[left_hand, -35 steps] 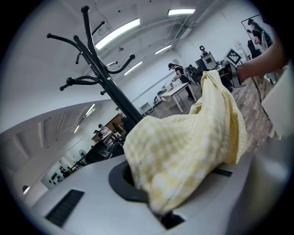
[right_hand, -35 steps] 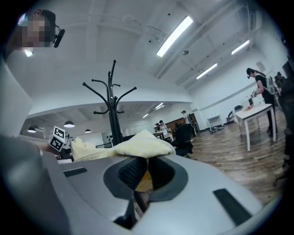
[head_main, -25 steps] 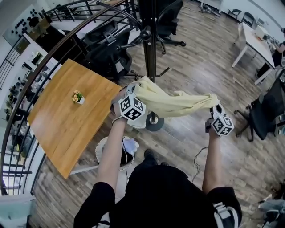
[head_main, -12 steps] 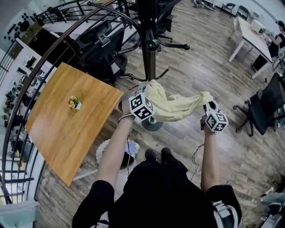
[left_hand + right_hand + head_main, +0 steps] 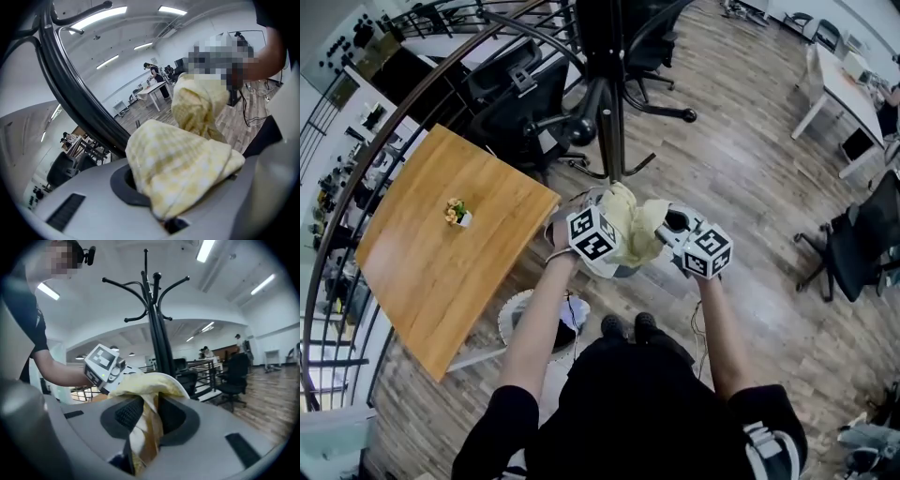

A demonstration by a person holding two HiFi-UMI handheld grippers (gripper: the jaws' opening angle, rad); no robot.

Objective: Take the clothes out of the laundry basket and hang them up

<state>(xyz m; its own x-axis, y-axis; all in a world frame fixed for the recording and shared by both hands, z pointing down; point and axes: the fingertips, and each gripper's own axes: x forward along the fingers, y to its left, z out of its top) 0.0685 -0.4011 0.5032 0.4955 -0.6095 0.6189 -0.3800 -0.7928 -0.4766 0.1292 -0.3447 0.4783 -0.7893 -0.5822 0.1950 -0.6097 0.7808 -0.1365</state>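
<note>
Left claw (image 5: 605,203) stays pinched on the yellow garment (image 5: 636,230), near the coat stand (image 5: 609,94). Right claw (image 5: 669,225), earlier well apart, now sits just beside it. Its jaws have just been opening and stand loose around the bunched, no longer stretched fabric.

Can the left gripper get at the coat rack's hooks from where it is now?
Probably yes. The left gripper, shut on the yellow cloth, sits close beside the coat rack, and the hooks branch out above it with open air between. It would need to rise, and nothing visible blocks that.
</note>
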